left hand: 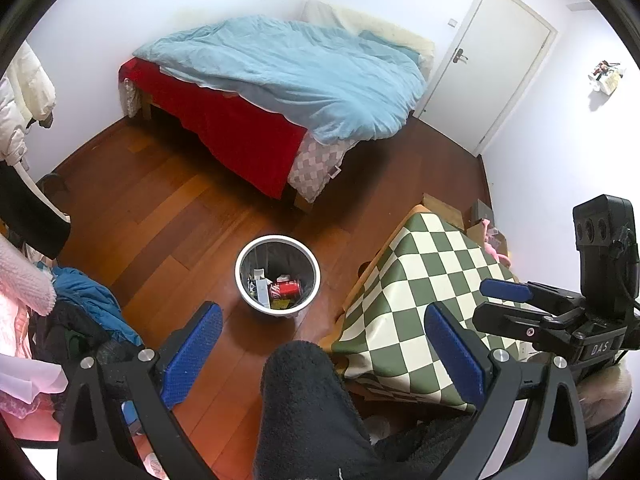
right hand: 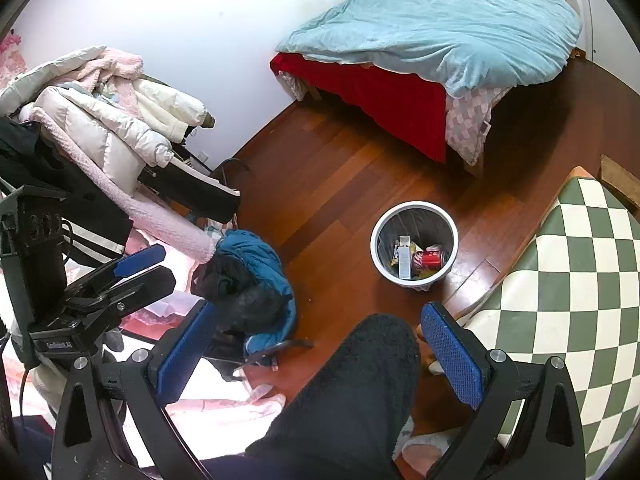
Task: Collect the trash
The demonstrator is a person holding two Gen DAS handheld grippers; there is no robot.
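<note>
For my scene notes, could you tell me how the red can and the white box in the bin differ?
The red can is round, red with white lettering, and lies on its side; the white box is flat-sided, plain, longer, and stands propped on end. Both sit inside the white bin.

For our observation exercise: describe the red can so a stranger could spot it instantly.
Start at the bed with the blue duvet, then drop to the round white bin on the wooden floor. Inside, the red soda can lies on its side, the only red item among pale packaging.

bare floor (left hand: 192,216) around bin (left hand: 277,276), knee (left hand: 304,392) nearest
</note>
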